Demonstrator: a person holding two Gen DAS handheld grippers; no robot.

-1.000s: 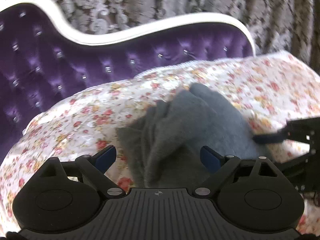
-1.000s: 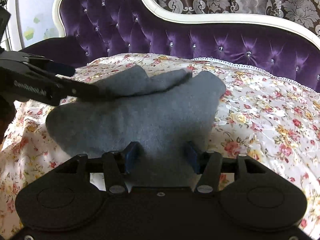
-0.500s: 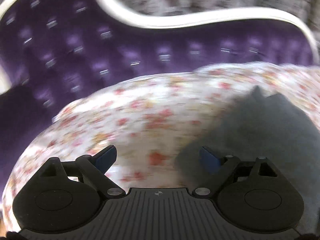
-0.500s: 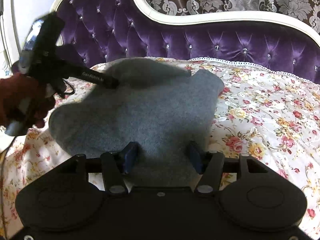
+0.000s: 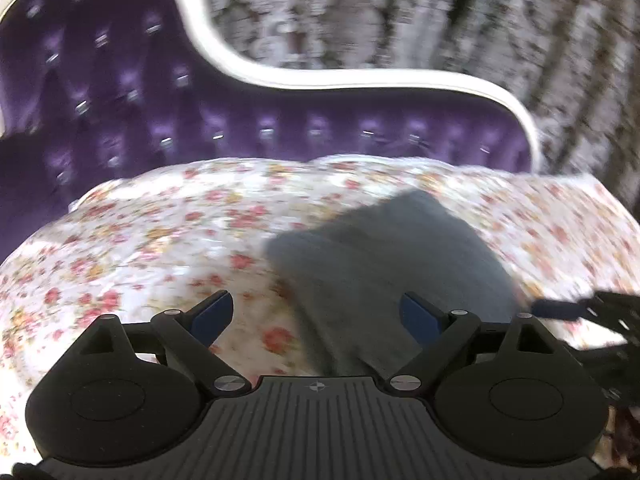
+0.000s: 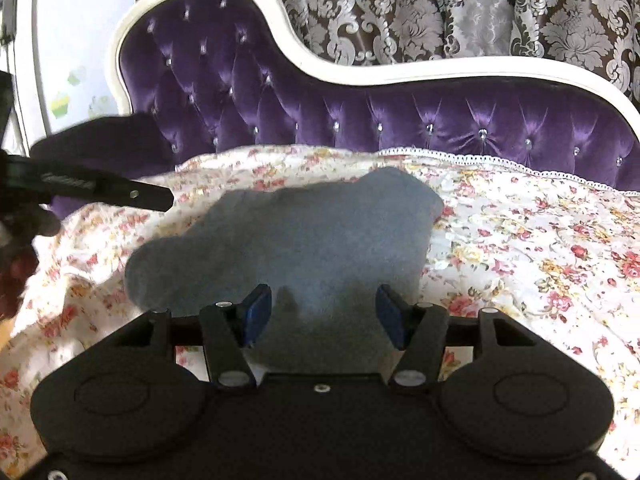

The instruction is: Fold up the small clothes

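The grey cloth [image 6: 304,240] lies flat on the floral cover [image 6: 540,248] of the sofa, folded into a thick uneven shape with a rounded lobe at its left side and a wider part at its far right. In the right wrist view its near edge reaches between the two blue pads of the right gripper [image 6: 322,316]. The pads stand apart on each side of the cloth and do not press it; whether they touch the fabric I cannot tell. This gripper is partly open and holds nothing.

In the left wrist view, which is blurred, the cloth [image 5: 384,272] lies ahead and to the right, its near part in front of the right pad. The left gripper [image 5: 316,316] is wide open and empty, mostly over the bare cover [image 5: 160,240]. From the right wrist view the left gripper [image 6: 152,198] is to the left of the cloth, with its tip just beside the cloth's far left edge, apart from it.

Behind the cover rises the purple tufted sofa back [image 6: 360,116] with its white frame, and behind that a patterned curtain [image 6: 440,4].
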